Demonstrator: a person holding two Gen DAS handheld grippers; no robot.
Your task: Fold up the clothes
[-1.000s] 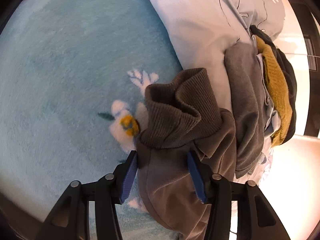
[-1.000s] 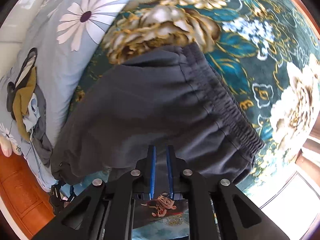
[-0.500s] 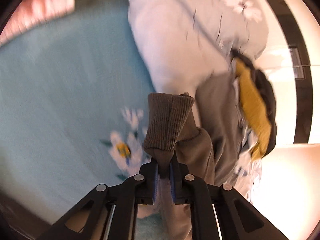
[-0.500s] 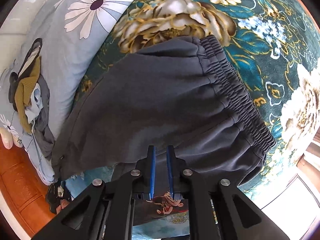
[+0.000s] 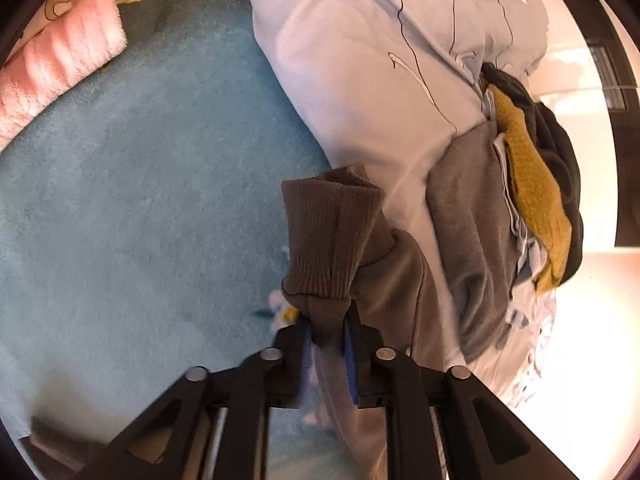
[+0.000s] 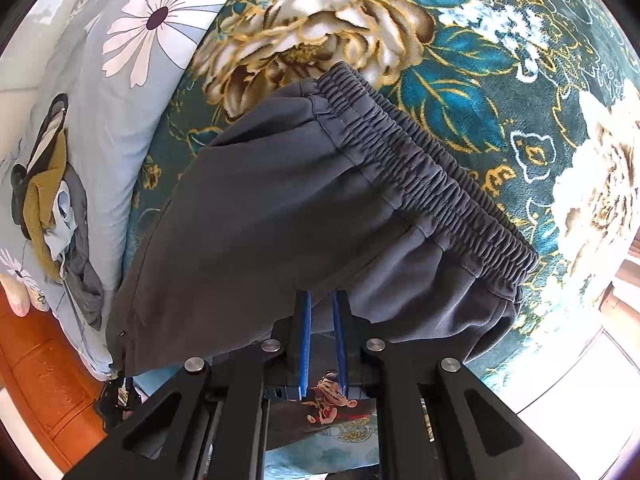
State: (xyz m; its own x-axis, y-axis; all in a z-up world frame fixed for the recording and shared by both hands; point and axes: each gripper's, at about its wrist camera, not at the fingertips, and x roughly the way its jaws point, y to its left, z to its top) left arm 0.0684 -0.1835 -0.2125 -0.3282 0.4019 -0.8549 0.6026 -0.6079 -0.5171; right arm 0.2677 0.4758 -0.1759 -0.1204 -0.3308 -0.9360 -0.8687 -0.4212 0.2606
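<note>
Left gripper point(image 5: 327, 334): a second ago its jaws were spread around the leg of the grey sweatpants point(image 5: 384, 300); half a second ago they had closed. Now clenched on the fabric just below the ribbed cuff point(image 5: 332, 236), which stands up past the fingertips above the light blue blanket point(image 5: 140, 200). To its right, a pile of clothes point(image 5: 528, 200) lies on the daisy-print duvet point(image 5: 360, 60).

Right gripper point(image 6: 321, 320): blue pads nearly together, pinching the near edge of the sweatpants below the elastic waistband point(image 6: 420, 176). Garment hangs over the teal floral bedspread point(image 6: 460, 92). More of the waistband shows than a second ago; view has crept in.

Judgement: both ends secured, so the cuff-to-waist fold looks ready to start.
</note>
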